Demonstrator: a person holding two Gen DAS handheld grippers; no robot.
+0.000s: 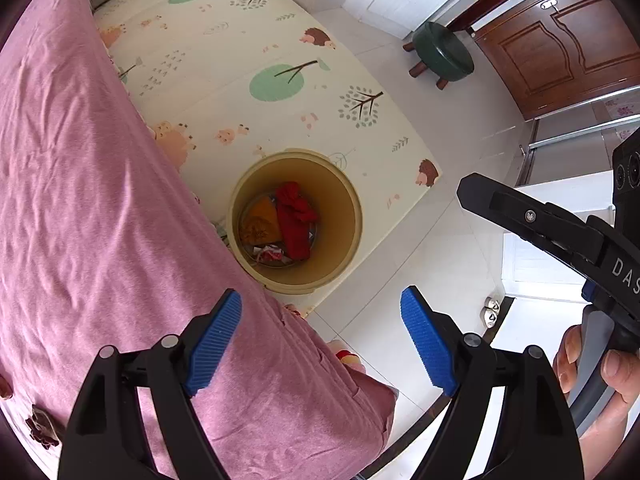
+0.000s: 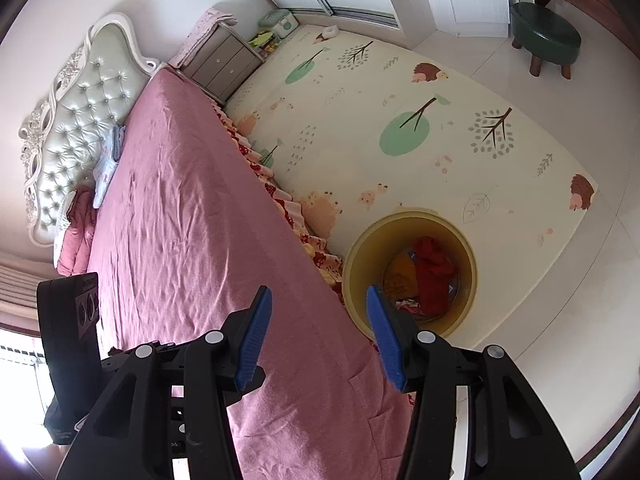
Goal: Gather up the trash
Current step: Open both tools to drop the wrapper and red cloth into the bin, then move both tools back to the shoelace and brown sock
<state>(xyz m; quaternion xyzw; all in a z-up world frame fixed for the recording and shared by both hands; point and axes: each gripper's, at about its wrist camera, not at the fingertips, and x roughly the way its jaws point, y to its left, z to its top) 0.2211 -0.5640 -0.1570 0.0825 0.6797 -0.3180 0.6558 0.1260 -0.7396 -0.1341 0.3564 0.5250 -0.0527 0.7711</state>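
Pink bed [image 2: 192, 240] beside play mat [image 2: 400, 120]; yellow bin [image 1: 296, 220] on mat.

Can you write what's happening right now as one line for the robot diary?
left gripper: open, empty | right gripper: open, empty | yellow bin: on play mat beside bed, red and orange trash inside

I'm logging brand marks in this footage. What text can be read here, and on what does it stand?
"DAS": white letters on the right gripper body, cut off by the edge of the left wrist view.
Trash in the bin: print too small to read.
Nothing else legible.
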